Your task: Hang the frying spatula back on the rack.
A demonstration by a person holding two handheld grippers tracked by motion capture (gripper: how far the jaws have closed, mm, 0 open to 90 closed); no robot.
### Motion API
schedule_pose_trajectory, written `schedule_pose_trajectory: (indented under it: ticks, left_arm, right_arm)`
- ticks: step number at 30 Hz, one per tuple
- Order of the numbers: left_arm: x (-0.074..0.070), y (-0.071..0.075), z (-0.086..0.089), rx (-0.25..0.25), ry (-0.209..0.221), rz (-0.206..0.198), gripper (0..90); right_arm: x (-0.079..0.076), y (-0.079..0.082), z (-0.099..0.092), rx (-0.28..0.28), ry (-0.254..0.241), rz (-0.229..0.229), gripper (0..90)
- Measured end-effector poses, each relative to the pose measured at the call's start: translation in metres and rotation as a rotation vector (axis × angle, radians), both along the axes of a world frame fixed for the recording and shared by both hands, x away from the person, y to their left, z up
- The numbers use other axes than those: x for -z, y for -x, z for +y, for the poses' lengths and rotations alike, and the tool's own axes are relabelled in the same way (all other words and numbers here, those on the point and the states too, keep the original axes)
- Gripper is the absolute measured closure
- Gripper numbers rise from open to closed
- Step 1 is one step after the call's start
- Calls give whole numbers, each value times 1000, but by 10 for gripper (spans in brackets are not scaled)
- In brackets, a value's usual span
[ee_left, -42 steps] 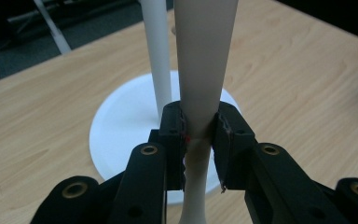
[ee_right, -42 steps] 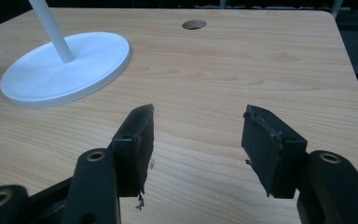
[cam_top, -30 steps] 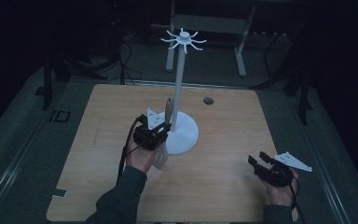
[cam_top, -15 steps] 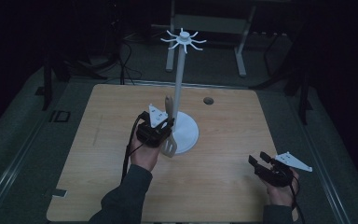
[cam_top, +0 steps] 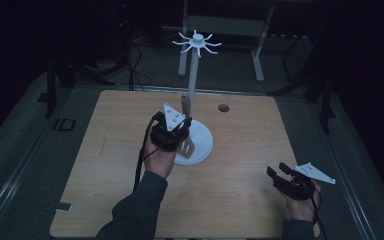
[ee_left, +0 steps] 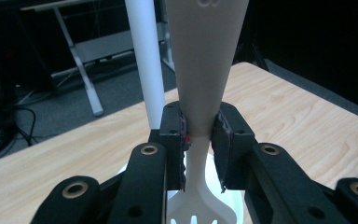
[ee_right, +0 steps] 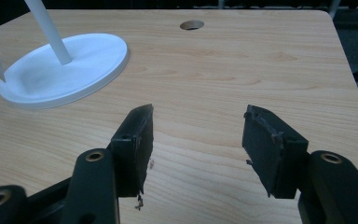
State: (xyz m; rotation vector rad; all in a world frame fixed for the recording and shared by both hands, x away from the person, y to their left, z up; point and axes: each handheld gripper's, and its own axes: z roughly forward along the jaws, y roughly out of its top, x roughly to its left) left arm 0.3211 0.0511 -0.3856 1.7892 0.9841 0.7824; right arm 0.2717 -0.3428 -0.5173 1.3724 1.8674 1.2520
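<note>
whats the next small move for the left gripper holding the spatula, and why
Probably lift it higher: the left gripper is shut on the spatula at its neck, handle up, beside the stand's pole, and the hooks sit well above it.

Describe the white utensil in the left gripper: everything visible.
The utensil is a matte white, plastic-looking slotted spatula. Its broad flat handle narrows to a thin neck, with the slotted head hanging below. It is held upright, head down, and the left gripper pinches the neck. It is lifted over the stand's round base, beside the pole.
</note>
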Motion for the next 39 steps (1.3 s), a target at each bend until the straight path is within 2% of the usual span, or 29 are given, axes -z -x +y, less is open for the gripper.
schedule_pose_trajectory:
  ticks: [15,22,39]
  left_arm:
    - [-21,-1,-8,-56,17,-75,751]
    - [-29,1,-14,-78,5,-112,751]
    - [-42,0,-20,-113,-5,-137,751]
  right_arm:
    - [0,0,-1,2,-5,1,427]
    - [1,0,-1,3,-8,4,427]
    - [2,-1,-1,2,-7,9,427]
